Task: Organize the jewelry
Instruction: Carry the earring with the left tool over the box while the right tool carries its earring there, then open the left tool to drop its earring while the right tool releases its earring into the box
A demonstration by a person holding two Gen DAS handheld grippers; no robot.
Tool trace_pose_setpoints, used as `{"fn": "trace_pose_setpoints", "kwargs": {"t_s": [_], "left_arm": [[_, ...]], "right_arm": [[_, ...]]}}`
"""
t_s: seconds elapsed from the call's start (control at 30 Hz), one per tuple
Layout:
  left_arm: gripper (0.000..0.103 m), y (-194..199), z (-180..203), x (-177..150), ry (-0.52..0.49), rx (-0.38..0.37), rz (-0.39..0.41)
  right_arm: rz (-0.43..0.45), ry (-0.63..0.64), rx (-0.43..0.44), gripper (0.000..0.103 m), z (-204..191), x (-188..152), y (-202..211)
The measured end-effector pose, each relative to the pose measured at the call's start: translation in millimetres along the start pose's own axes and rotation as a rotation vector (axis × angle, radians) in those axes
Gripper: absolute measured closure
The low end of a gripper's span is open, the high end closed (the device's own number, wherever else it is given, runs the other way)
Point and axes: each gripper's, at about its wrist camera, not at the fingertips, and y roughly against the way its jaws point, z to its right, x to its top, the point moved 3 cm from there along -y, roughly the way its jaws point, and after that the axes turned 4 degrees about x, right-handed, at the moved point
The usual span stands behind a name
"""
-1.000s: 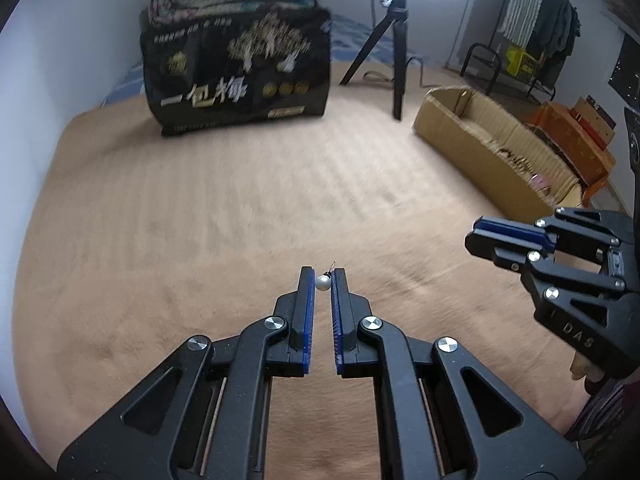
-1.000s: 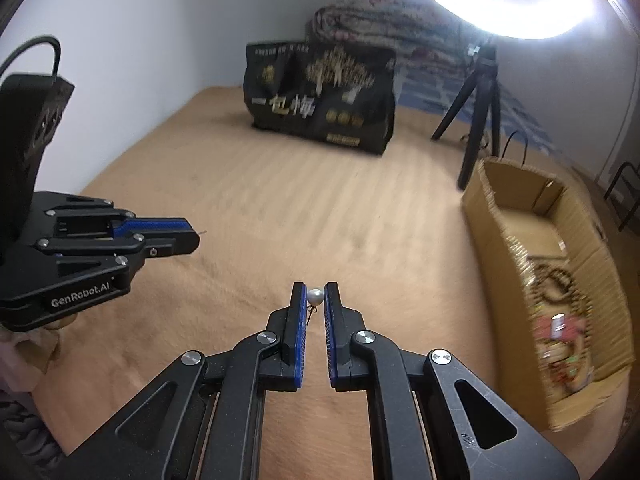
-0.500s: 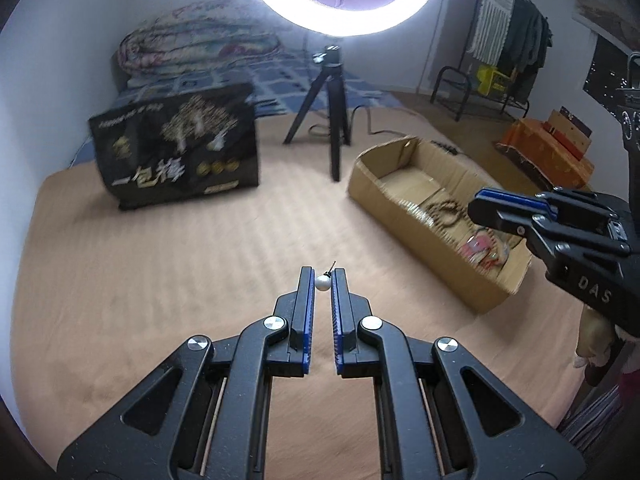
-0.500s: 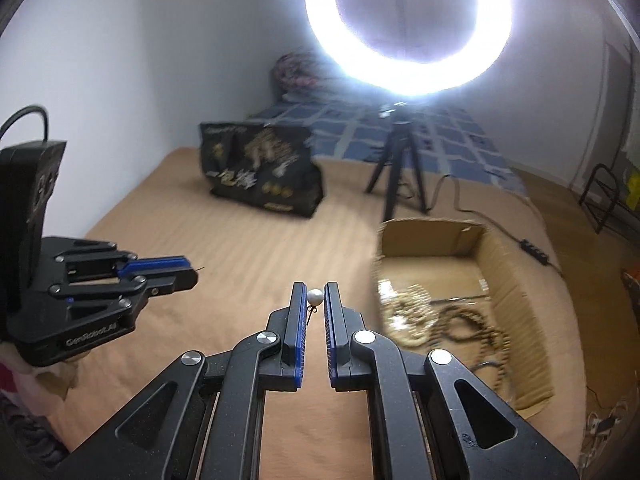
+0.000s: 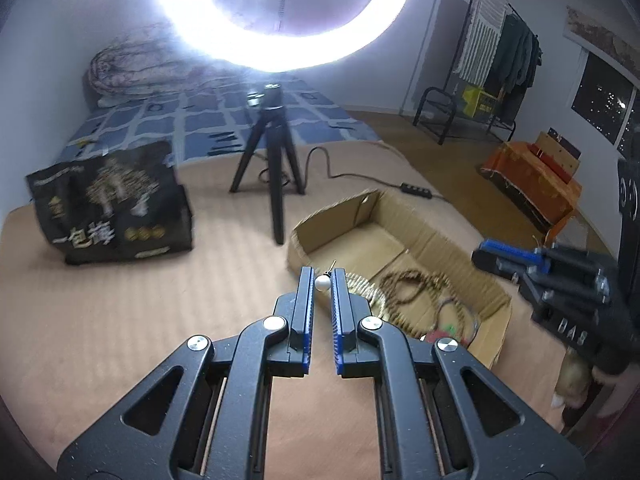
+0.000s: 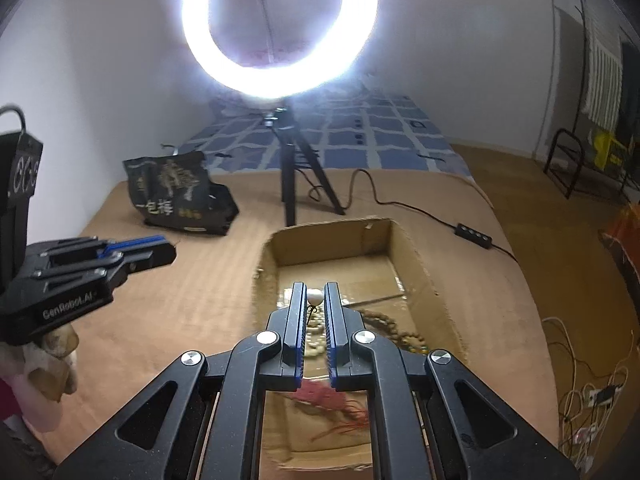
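Note:
My left gripper (image 5: 322, 280) is shut on a pearl earring (image 5: 322, 282) with a thin pin, held in the air near the left rim of the open cardboard box (image 5: 420, 236). My right gripper (image 6: 314, 295) is shut on a second pearl earring (image 6: 314, 297) and hangs over the same box (image 6: 332, 236). The box holds bead necklaces (image 5: 412, 284) and a red tasselled piece (image 6: 320, 396). The right gripper shows at the right of the left wrist view (image 5: 480, 258). The left gripper shows at the left of the right wrist view (image 6: 172, 254).
A black printed bag (image 5: 112, 204) stands on the tan bed cover at the left. A ring light on a black tripod (image 5: 272, 160) stands behind the box, its cable and switch (image 6: 472, 236) trailing right. A clothes rack and an orange box (image 5: 532, 176) are on the floor.
Both grippers, each still holding its earring, have risen and swung right toward the box. The right one now hangs over it.

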Motion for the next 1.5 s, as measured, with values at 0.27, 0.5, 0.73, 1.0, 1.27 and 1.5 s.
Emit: {"fn": "trace_pose_setpoints", "kwargs": {"t_s": [0.27,0.5,0.73,1.0,1.27,1.5], "left_arm": [[0.097,-39.7,31.5,20.9,-0.019,-0.017,-0.005],[0.097,-66.7,46.5,29.2,-0.021,-0.016,-0.017],[0.097,-80.5,53.7,33.2,-0.029,-0.005,-0.03],[0.097,-79.2,60.8,35.6,-0.056,0.011,-0.026],[0.069,-75.4,57.2,38.8,-0.049,0.037,-0.012],[0.053,-69.9,55.0,41.4,-0.049,0.049,0.005]], "right_arm": [[-0.019,-0.018,-0.016,0.096,21.4,-2.0,-12.9],[-0.033,-0.041,-0.027,0.096,39.5,-5.5,-21.9],[-0.041,-0.067,-0.032,0.096,52.7,-7.9,-24.4],[-0.04,-0.067,-0.032,0.096,51.5,-7.5,-23.2],[-0.049,-0.057,-0.043,0.063,48.6,-10.7,-23.9],[-0.035,-0.07,-0.076,0.037,50.3,-10.0,-21.2]]}}
